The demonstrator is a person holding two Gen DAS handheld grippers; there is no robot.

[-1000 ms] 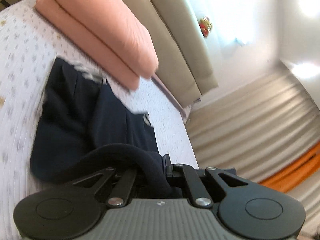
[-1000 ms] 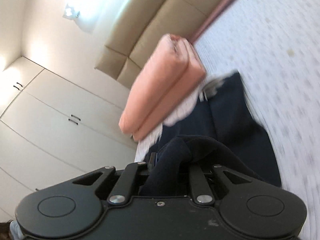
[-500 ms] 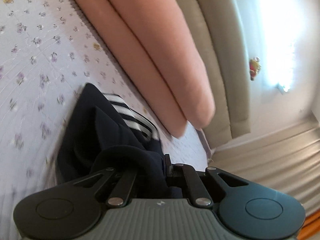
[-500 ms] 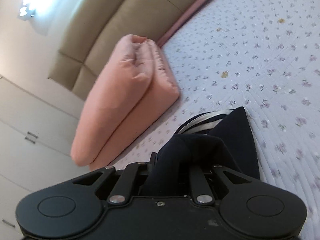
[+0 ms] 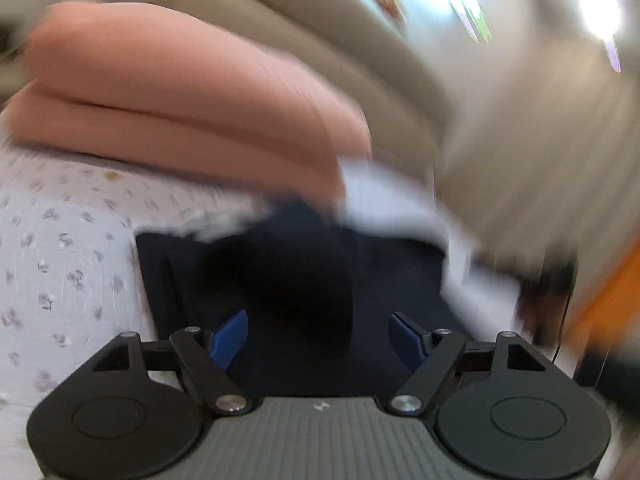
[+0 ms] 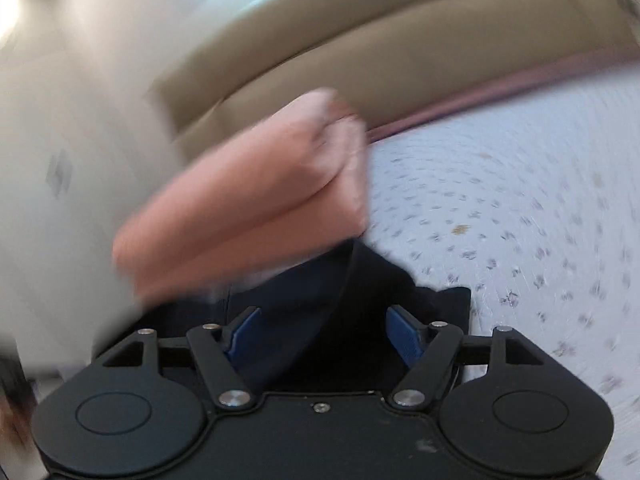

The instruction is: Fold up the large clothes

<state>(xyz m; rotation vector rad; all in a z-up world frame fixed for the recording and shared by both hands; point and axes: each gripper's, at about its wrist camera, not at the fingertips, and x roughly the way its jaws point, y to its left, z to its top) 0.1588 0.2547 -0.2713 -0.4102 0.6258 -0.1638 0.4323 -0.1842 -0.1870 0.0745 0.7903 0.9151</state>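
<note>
A dark navy garment [image 5: 304,272] lies folded on the flowered bedspread [image 5: 60,248], just before the pink pillows. My left gripper [image 5: 318,338] hangs low over it, jaws opening; the blue pads [image 5: 228,338] stand wide apart and press on nothing, with navy cloth lying between and below them. In the right wrist view the same navy garment [image 6: 360,280] fills the gap under my right gripper [image 6: 322,338], whose jaws are also opening, pads [image 6: 404,338] clear of the cloth. Both views are blurred by motion.
Two stacked pink pillows [image 5: 180,100] [image 6: 248,216] lie just beyond the garment. A beige padded headboard [image 6: 400,48] rises behind them. The flowered bedspread [image 6: 540,220] stretches off to the right in the right wrist view. An orange strip [image 5: 600,300] shows at the left wrist view's right edge.
Both grippers were shut on bunched navy cloth and have let it go, jaws now wide. Both dropped lower toward the bed and rolled level; the garment now lies flat.
</note>
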